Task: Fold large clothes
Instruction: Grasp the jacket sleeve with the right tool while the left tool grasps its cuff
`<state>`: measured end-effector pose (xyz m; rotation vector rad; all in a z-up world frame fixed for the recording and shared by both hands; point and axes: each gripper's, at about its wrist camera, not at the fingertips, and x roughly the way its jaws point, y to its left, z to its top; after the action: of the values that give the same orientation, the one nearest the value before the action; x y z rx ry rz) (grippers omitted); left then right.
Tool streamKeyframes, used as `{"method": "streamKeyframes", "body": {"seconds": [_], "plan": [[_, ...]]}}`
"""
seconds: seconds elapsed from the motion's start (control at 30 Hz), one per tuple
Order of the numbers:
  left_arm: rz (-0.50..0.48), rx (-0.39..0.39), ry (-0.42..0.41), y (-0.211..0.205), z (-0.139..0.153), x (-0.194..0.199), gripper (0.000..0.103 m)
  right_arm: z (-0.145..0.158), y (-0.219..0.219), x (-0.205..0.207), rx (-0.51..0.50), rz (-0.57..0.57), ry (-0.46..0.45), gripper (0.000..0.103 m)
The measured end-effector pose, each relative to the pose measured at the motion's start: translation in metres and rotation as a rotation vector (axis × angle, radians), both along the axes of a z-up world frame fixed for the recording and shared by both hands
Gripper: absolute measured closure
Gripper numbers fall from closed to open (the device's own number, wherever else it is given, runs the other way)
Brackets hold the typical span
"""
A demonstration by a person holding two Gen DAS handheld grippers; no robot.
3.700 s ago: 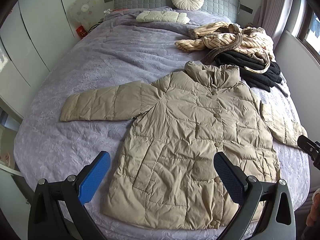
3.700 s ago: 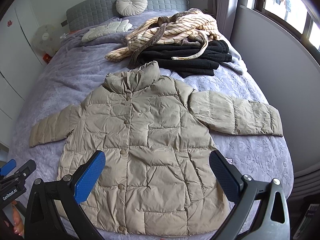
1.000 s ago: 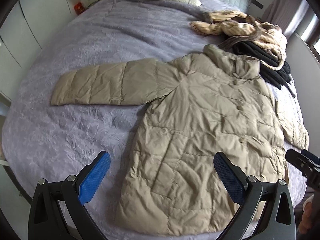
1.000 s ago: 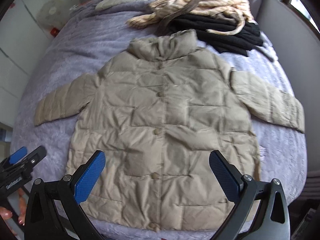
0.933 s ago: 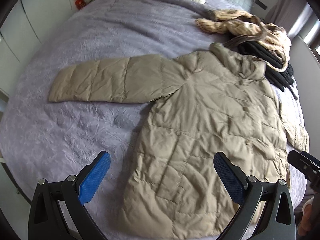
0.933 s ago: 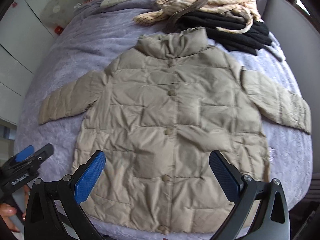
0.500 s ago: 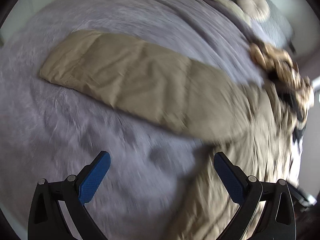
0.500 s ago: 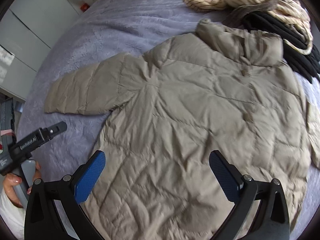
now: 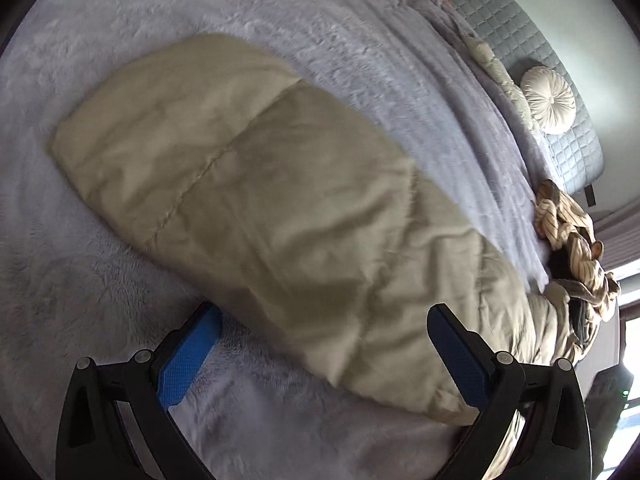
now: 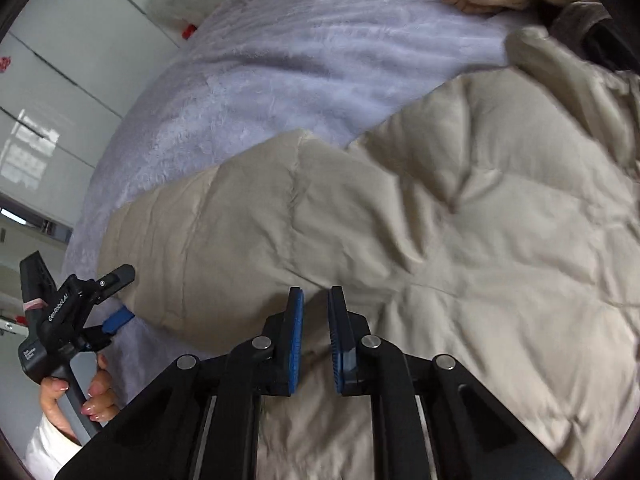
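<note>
Both tools have dropped from hovering over the whole beige puffer jacket (image 10: 440, 216) to its left sleeve (image 9: 224, 184), so the first sleeve fold looks about to begin. The left hand-held gripper (image 9: 324, 344) straddles the sleeve, jaws wide apart. The right hand-held gripper (image 10: 315, 328) has closed nearly together at the armpit; whether it pinches fabric is unclear. The jacket lies flat on the bed (image 9: 360, 40), with bare blanket beyond the cuff toward the bed's left edge.
</note>
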<state>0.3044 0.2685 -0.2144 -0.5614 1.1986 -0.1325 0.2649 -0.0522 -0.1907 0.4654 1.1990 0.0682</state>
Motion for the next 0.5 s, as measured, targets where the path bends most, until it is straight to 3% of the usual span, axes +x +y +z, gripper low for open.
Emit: {"method": "streamKeyframes", "body": {"seconds": [0.2,0.23,0.27,0.3,0.33,0.37,0.5], "plan": [[0.050,0.036,-0.032,0.000,-0.002,0.012,0.000,-0.025,-0.005,-0.001,0.030,-0.025,0.027,0.091],[0.072,0.031,-0.044,0.002,0.000,0.013,0.010,-0.026,-0.006,-0.001,0.028,-0.019,0.028,0.091],[0.097,0.046,-0.061,0.005,0.003,0.014,0.035,-0.027,-0.006,0.000,0.026,-0.014,0.029,0.092],[0.099,0.059,-0.072,0.006,0.005,0.017,0.049,-0.028,-0.006,0.000,0.026,-0.011,0.029,0.092],[0.084,0.049,-0.086,0.008,0.008,0.019,0.076,-0.027,-0.006,0.000,0.026,-0.010,0.028,0.092],[0.061,0.023,-0.106,0.009,0.012,0.022,0.091,-0.028,-0.006,0.000,0.025,-0.009,0.026,0.092],[-0.028,0.030,-0.242,-0.006,0.053,0.025,0.091,-0.028,-0.007,-0.003,0.019,0.000,0.004,0.092]]}}
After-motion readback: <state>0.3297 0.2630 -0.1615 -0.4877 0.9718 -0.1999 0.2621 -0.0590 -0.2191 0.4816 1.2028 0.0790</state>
